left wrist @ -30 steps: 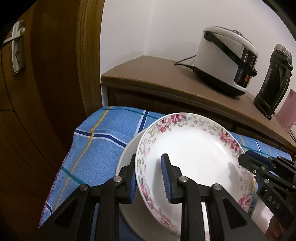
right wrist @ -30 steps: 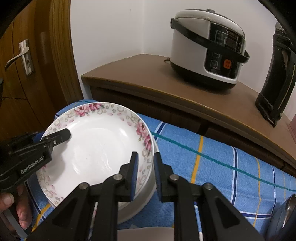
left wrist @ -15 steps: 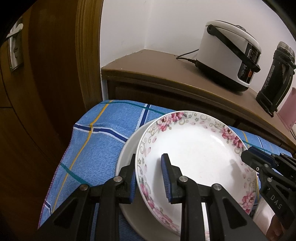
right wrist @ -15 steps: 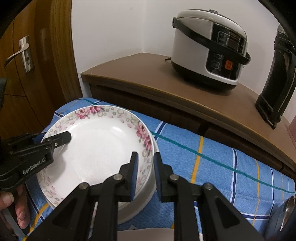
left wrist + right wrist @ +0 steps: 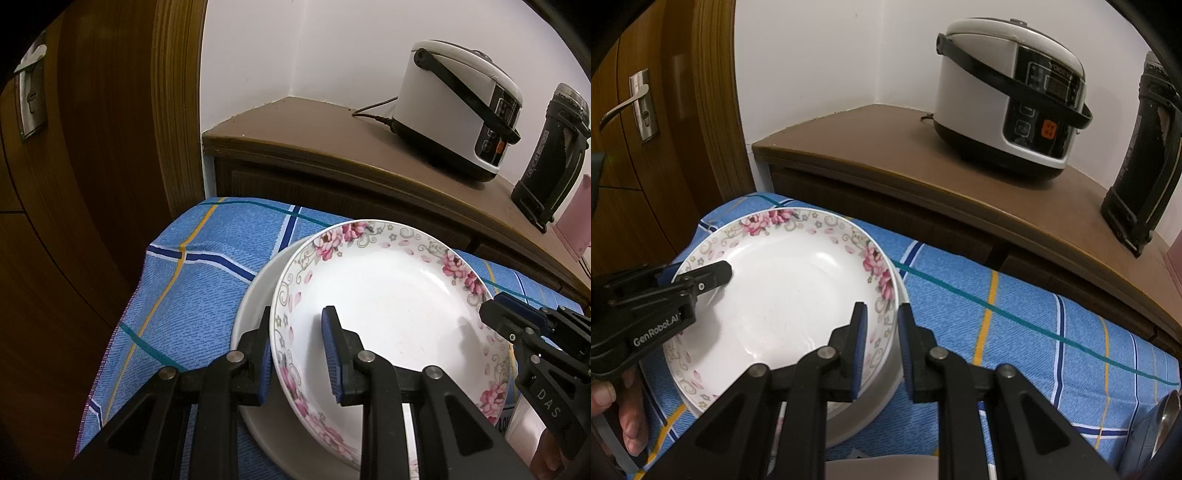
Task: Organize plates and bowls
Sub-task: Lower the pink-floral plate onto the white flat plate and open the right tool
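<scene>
A floral-rimmed white plate (image 5: 388, 306) sits inside a plain white bowl (image 5: 255, 295) on the blue checked cloth (image 5: 199, 280). My left gripper (image 5: 299, 350) straddles the plate's near-left rim, one finger outside, one inside, closed on it. My right gripper (image 5: 881, 341) straddles the plate's right rim (image 5: 882, 291) the same way; it shows in the left wrist view (image 5: 524, 325). The plate (image 5: 783, 295) and bowl (image 5: 886, 384) also appear in the right wrist view, with the left gripper (image 5: 709, 275) at the plate's left rim.
A brown wooden cabinet (image 5: 332, 147) stands behind the cloth, bearing a white rice cooker (image 5: 1012, 99) and a black flask (image 5: 1145, 147). A wooden door (image 5: 92, 147) with a handle (image 5: 628, 107) is at left. A metal utensil (image 5: 1167, 417) lies at the right edge.
Both grippers and the plate have sunk slightly toward the bowl; the plate now nests lower in it. Both grips are unchanged.
</scene>
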`<state>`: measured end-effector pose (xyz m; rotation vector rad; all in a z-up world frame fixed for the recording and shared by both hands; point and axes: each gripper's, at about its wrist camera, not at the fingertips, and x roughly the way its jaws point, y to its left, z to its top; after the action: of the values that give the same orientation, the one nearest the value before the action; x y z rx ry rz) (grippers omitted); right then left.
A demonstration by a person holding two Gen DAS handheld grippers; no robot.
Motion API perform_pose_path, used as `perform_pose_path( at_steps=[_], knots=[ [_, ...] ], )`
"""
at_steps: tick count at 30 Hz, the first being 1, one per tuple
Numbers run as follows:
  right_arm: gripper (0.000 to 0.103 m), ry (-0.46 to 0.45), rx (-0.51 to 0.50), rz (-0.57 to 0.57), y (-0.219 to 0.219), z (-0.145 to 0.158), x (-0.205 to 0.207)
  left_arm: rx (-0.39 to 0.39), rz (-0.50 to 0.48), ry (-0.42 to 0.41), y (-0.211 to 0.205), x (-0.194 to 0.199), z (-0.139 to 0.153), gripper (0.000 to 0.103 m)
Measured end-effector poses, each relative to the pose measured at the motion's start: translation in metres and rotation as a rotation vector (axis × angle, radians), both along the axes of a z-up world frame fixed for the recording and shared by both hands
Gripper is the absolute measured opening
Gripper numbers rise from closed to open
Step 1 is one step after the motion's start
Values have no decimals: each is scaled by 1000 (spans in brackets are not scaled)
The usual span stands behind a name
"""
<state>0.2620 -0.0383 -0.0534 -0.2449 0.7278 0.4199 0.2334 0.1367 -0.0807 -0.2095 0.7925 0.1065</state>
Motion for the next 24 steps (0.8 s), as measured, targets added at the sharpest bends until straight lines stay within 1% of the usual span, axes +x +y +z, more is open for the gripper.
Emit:
perform_pose_path(
  at_steps=[14,16,18,20,24],
  knots=[
    [17,1,-13,8,0,0,0,-1,-16,9,-1,0,0,27],
    [17,4,-10,8,0,1,1,3,-15,14,-1,0,0,29],
    [21,12,10,9,-1,1,2,19,-14,18,-4,0,0,31],
    [22,7,6,10,-1,0,1,32,-16,21,-6,0,0,32],
    [22,10,0,14,-1,-1,0,26,-17,17,-4,-1,1,32]
  ],
)
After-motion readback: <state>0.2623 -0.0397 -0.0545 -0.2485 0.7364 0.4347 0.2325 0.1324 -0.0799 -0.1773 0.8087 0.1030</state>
